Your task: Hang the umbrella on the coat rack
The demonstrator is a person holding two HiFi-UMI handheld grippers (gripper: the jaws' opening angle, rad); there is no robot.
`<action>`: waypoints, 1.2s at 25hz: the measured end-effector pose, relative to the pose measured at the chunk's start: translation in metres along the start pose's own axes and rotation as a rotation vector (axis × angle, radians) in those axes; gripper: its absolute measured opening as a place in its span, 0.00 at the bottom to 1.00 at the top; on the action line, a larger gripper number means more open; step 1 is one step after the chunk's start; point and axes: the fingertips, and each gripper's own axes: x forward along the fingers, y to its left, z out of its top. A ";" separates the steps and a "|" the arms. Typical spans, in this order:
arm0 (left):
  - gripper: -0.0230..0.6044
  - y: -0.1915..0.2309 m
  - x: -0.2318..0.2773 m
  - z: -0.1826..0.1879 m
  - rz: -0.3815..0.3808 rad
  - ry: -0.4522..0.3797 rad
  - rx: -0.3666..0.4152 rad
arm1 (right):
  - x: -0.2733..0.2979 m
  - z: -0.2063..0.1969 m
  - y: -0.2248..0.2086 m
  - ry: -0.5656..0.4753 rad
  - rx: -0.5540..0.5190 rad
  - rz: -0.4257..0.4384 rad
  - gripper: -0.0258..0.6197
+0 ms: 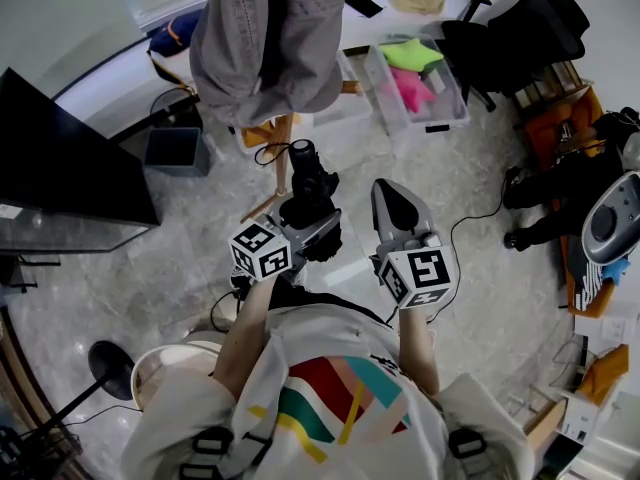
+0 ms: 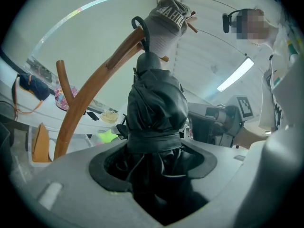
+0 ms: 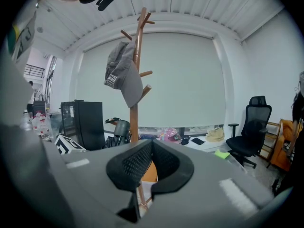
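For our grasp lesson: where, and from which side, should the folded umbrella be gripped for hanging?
Grip the umbrella round its bundled middle, from below, as the left gripper does. The thick fabric fills the jaws, and this likely leaves the top loop free for a rack peg.

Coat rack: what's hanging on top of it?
A grey hat hangs over the coat rack's upper pegs. The peg holding it is covered, so it cannot be seen.
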 end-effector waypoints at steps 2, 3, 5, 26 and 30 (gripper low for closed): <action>0.51 0.002 0.001 -0.002 0.002 0.007 0.001 | 0.000 -0.001 0.001 0.002 -0.001 0.003 0.04; 0.51 0.003 0.001 -0.004 0.004 0.010 0.000 | 0.000 -0.001 0.002 0.003 -0.001 0.003 0.04; 0.51 0.004 0.000 -0.006 0.011 0.013 -0.006 | -0.001 -0.002 0.001 0.003 -0.001 0.001 0.04; 0.51 0.061 -0.041 -0.057 0.228 0.186 -0.018 | -0.005 -0.009 0.002 0.031 0.008 0.005 0.04; 0.51 0.072 -0.045 -0.059 0.262 0.208 0.001 | -0.004 -0.010 0.001 0.033 0.014 0.012 0.04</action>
